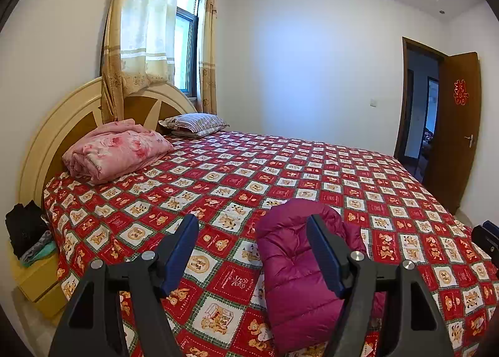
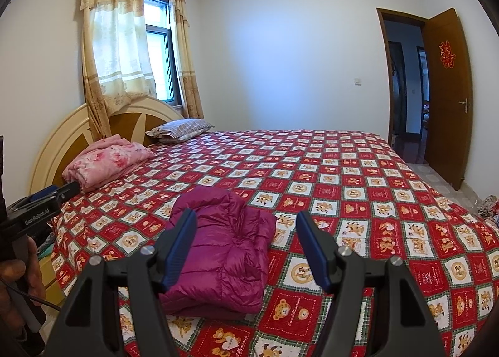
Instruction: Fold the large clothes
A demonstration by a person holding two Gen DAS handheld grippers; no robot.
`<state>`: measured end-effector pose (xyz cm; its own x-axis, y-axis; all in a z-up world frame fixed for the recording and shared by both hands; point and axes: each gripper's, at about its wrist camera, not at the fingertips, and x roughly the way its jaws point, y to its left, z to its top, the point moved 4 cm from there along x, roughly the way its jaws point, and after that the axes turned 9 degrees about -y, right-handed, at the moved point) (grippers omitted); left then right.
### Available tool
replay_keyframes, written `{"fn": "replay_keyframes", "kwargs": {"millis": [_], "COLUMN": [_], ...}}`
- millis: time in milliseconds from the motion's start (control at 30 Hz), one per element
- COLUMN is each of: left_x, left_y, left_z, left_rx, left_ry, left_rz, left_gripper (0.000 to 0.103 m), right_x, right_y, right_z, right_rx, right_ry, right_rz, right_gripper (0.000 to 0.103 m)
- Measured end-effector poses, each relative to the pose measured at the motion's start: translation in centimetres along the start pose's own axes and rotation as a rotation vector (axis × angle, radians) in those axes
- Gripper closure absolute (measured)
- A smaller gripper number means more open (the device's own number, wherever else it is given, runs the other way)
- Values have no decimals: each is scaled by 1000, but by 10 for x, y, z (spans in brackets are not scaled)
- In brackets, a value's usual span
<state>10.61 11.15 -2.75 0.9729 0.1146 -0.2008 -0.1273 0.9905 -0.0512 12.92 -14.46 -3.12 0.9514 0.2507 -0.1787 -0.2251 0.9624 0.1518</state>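
Note:
A magenta puffer jacket [image 1: 293,266] lies folded into a compact bundle on the red teddy-bear bedspread [image 1: 237,176], near the bed's front edge. It also shows in the right wrist view [image 2: 224,251]. My left gripper [image 1: 252,232] is open and empty, held above the bed just left of the jacket. My right gripper [image 2: 246,229] is open and empty, held above and in front of the jacket. The left gripper also shows at the left edge of the right wrist view [image 2: 53,194]; the right gripper's tip shows at the right edge of the left wrist view [image 1: 486,235].
A folded pink floral quilt [image 1: 115,151] and a striped pillow [image 1: 195,124] lie by the headboard [image 1: 62,126]. A nightstand [image 1: 34,279] with dark clothes stands left of the bed. An open wooden door [image 1: 452,126] is at the right.

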Motion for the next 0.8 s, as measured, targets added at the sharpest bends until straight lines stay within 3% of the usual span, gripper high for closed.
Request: {"fn": "replay_keyframes", "kwargs": {"millis": [800], "left_x": [7], "left_y": [0], "left_z": [-9], "left_rx": [14], "left_ry": [52], "left_rz": [-6], "left_gripper": [31], "right_x": [1], "right_y": [2], "right_z": [-2], "right_rx": [4], "right_ry": [8], "right_rz": [6], "right_gripper": [33]}}
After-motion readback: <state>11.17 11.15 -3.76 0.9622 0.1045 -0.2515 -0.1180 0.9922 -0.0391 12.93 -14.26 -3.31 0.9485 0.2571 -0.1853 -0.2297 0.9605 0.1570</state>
